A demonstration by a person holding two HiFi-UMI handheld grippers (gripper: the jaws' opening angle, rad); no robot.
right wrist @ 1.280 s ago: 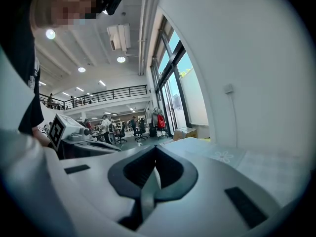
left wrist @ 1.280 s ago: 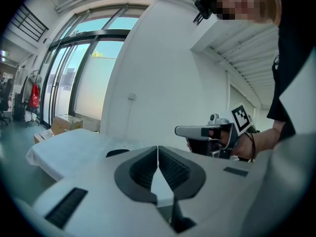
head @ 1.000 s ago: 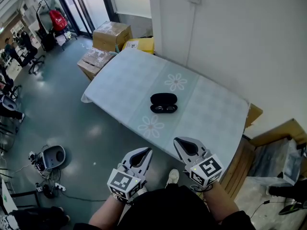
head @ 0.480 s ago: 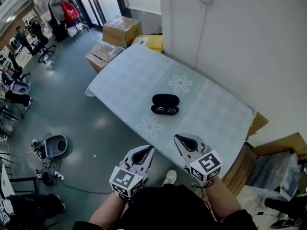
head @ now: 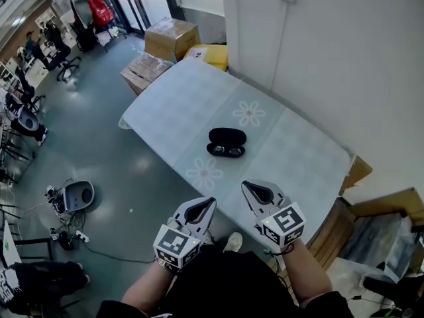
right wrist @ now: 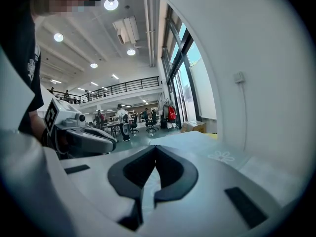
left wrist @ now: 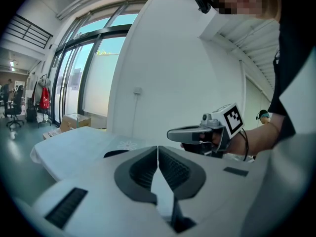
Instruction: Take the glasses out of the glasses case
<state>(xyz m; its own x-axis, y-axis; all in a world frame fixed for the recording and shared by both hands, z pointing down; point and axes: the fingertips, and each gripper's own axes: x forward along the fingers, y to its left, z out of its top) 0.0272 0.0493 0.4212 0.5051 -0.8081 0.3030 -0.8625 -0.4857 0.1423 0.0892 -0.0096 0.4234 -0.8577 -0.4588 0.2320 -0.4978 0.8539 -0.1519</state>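
The glasses case (head: 226,136) is lying open near the middle of the table (head: 179,105), black against the pale flowered top, with the glasses (head: 226,151) sitting in the half nearer the table's front edge. Both tools are hovering off the table, just short of that front edge and well apart from the case. The left hand-held gripper (head: 201,209) is clenched on nothing, its jaws meeting; the right hand-held gripper (head: 256,192) is likewise closed and empty

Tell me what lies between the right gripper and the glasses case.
Only bare tablecloth separates the right gripper from the open glasses case, as the head view shows.
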